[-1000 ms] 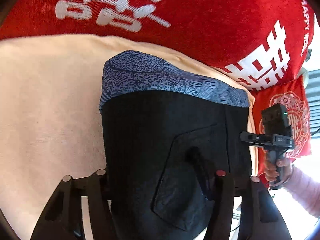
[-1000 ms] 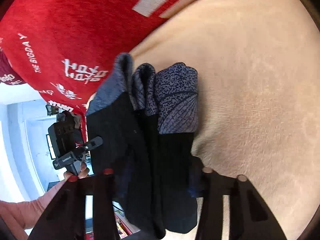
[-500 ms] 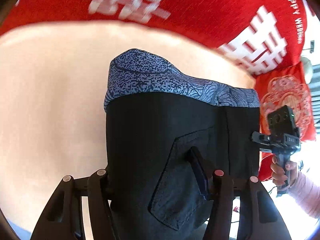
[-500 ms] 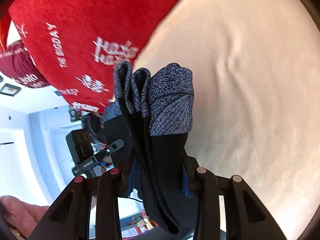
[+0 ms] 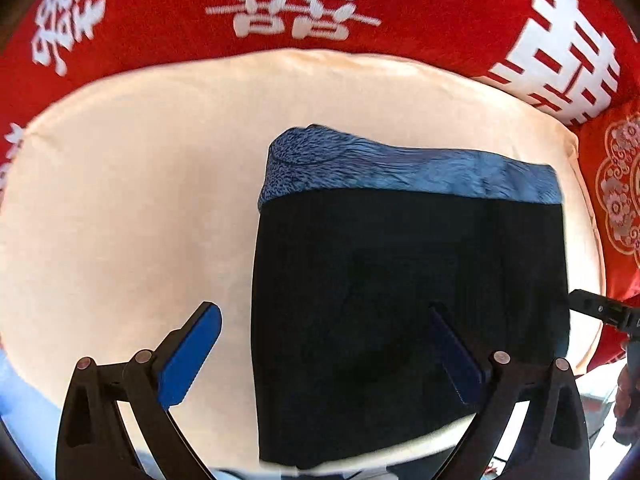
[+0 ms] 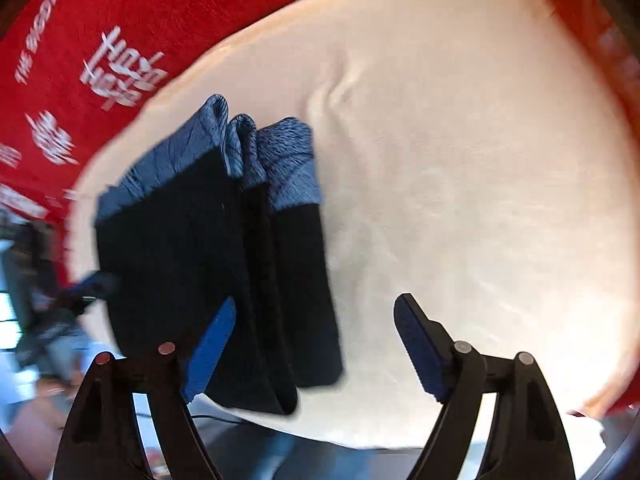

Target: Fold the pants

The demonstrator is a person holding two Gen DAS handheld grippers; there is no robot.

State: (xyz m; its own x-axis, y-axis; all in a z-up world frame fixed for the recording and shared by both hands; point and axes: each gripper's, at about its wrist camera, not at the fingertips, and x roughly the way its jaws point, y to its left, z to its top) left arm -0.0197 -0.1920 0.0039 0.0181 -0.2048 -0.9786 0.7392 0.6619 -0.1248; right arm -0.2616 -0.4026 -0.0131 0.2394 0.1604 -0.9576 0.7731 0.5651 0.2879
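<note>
Left wrist view: our left gripper (image 5: 320, 344), clamped on the pants (image 5: 408, 312) half a second ago, now stands wide, and the folded bundle lies released on the cream cushion (image 5: 140, 184).

Right wrist view: our right gripper (image 6: 314, 334) has likewise let go and gapes wide. We judge the fold complete.

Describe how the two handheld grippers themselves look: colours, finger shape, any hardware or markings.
Both match. The left gripper and right gripper each have black plastic linkage arms with triangular cut-outs, joined by round silvery or reddish pivot pins. Each finger ends in a flat blue pad with a finely ridged gripping edge. No cables, lettering or sleeves show on them.
</note>
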